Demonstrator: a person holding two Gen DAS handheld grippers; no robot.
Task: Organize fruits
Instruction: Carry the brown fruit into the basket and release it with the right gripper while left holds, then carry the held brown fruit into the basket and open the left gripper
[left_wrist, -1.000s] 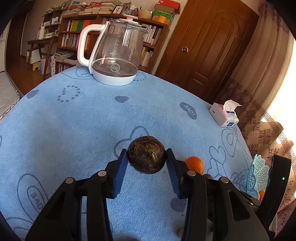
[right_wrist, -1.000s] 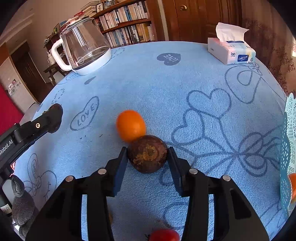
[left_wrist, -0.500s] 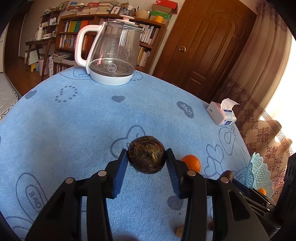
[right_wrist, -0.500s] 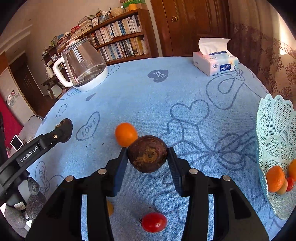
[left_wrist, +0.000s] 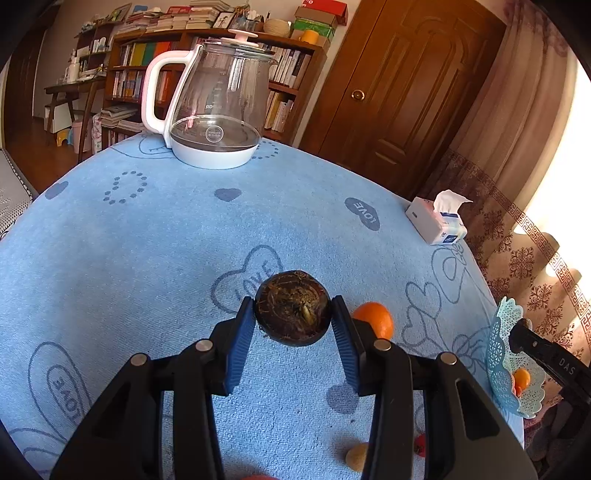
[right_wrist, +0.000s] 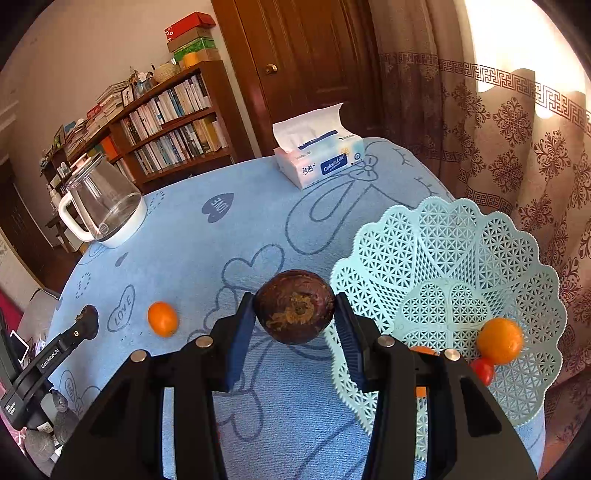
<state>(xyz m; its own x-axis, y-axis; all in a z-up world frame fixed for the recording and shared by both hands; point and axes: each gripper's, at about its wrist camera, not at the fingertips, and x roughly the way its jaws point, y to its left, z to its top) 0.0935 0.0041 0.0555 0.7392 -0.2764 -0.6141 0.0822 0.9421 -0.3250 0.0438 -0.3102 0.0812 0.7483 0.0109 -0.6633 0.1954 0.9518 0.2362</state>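
Observation:
My left gripper (left_wrist: 293, 325) is shut on a dark brown round fruit (left_wrist: 291, 308), held above the blue tablecloth. My right gripper (right_wrist: 295, 319) is shut on a second dark brown fruit (right_wrist: 294, 304), held in the air just left of the pale green lattice basket (right_wrist: 436, 236). An orange (right_wrist: 499, 340) and a small red tomato (right_wrist: 482, 370) lie in that basket. One orange (right_wrist: 162, 318) rests loose on the cloth; in the left wrist view this orange (left_wrist: 373, 319) lies just right of my fingers. The basket (left_wrist: 498, 354) shows at the right edge there, with the right gripper's black body over it.
A glass kettle (left_wrist: 214, 107) on a white base stands at the table's far side. A tissue box (right_wrist: 319, 158) sits near the far right edge. A small tan fruit (left_wrist: 356, 456) and a red one (left_wrist: 420, 445) lie close to me. A bookshelf, a door and curtains stand behind.
My right gripper has carried its brown fruit up and to the right, from beside the loose orange to the basket's left rim. The left gripper has kept still with its fruit.

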